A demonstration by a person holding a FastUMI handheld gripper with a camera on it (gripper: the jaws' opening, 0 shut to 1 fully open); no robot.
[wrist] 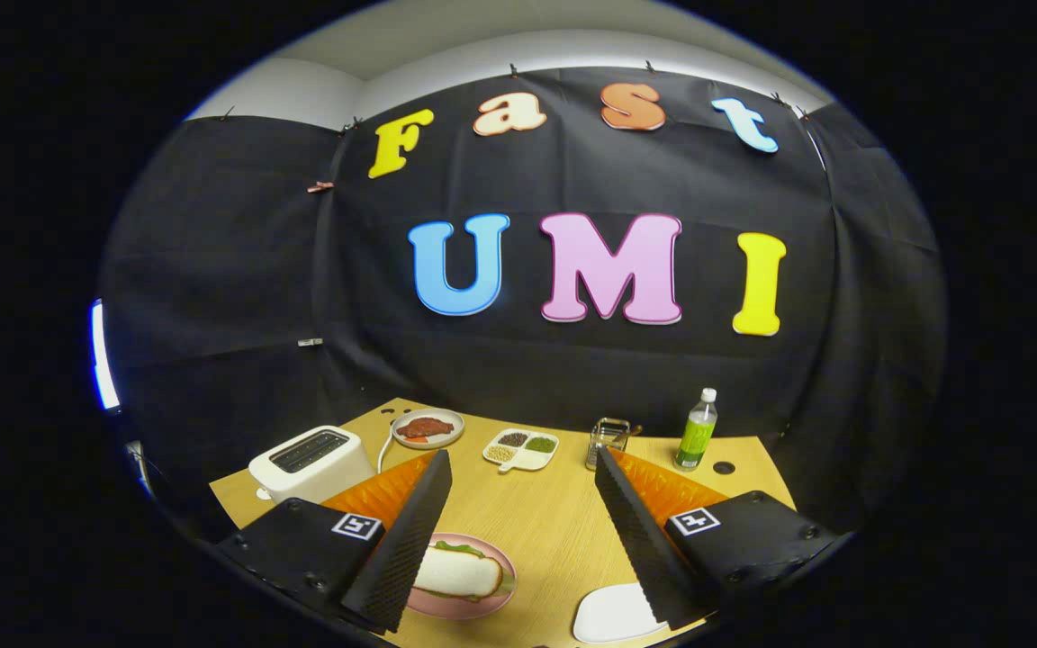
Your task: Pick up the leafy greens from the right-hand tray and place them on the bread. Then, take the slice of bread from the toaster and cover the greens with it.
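Wooden counter (554, 531) backed by black cloth | tongs (518, 531) held spread, empty | bread (460, 569) over greens (464, 545) on pink plate (500, 594), lower left | toaster (310, 462) seen empty | withdrawal advised straight up.

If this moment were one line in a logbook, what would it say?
tool: open, holding nothing | sandwich: top bread over greens, on pink plate | toaster: slots look empty | white tray: bare

The table (554, 531) looks like pale, matt wood grain. The gripper (518, 513), fingers spread wide with nothing between them, has ribbed matt black pads (410, 531). The toaster (310, 463) is smooth, glossy white plastic.
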